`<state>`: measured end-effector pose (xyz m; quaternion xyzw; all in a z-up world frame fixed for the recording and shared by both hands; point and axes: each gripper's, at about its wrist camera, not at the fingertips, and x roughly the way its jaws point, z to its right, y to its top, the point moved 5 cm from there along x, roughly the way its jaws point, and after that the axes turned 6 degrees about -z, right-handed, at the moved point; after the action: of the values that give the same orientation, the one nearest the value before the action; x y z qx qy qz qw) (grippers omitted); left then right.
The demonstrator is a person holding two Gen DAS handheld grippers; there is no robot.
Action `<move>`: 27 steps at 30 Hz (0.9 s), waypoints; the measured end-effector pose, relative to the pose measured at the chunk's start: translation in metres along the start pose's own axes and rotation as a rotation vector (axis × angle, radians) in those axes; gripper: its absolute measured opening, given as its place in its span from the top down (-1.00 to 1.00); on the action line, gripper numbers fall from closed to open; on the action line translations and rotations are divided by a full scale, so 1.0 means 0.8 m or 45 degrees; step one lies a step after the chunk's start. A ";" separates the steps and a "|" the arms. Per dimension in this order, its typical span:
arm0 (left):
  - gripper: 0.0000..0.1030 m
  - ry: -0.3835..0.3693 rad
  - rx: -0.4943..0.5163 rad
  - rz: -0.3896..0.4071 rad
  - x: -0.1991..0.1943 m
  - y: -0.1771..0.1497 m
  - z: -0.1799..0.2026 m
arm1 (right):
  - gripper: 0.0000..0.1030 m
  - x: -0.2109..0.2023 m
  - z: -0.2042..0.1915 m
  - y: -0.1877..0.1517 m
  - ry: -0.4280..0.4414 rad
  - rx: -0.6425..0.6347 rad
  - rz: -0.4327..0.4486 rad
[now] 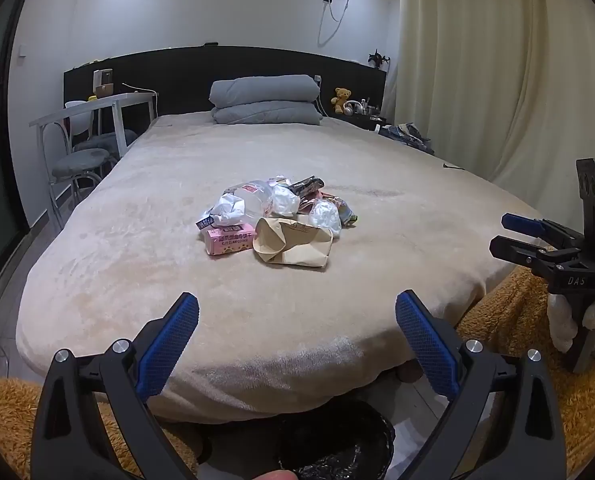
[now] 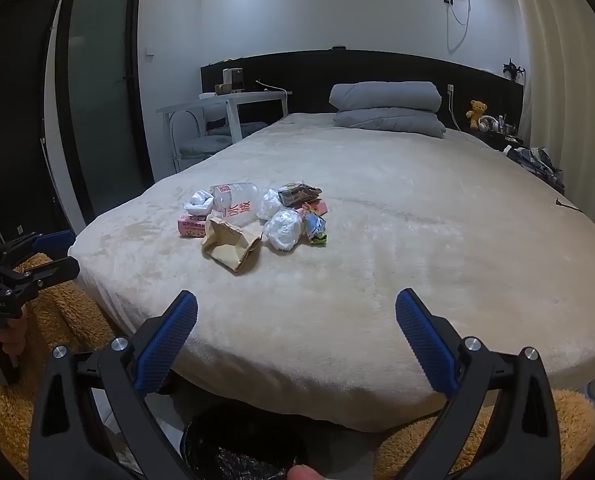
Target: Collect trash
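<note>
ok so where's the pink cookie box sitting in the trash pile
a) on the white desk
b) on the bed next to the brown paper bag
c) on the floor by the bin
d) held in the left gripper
b: the pink cookie box lies on the bed at the near edge of the pile, beside the brown paper bag; both grippers are open and hold nothing.

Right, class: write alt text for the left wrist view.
A pile of trash lies mid-bed, untouched, beyond the open left gripper. The right gripper hovers at the right edge, and a black-lined bin stands below.
</note>
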<state>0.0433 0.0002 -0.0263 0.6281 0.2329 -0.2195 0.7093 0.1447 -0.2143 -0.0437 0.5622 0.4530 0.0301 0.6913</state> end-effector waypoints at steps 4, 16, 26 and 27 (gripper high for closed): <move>-0.88 0.004 0.013 0.005 0.000 0.001 -0.002 | -0.91 -0.001 0.001 0.000 -0.001 0.006 0.011; -0.88 0.022 0.036 0.015 -0.001 -0.002 0.007 | -0.91 0.002 -0.003 0.000 0.007 -0.003 0.014; -0.88 0.027 0.037 0.014 -0.001 0.000 0.005 | -0.91 0.005 -0.003 -0.004 0.006 -0.002 0.010; -0.88 0.027 0.037 0.014 -0.001 0.000 0.005 | -0.91 0.005 -0.003 -0.003 0.005 -0.002 0.009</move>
<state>0.0427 -0.0041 -0.0255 0.6419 0.2337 -0.2123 0.6988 0.1443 -0.2115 -0.0479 0.5633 0.4522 0.0338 0.6907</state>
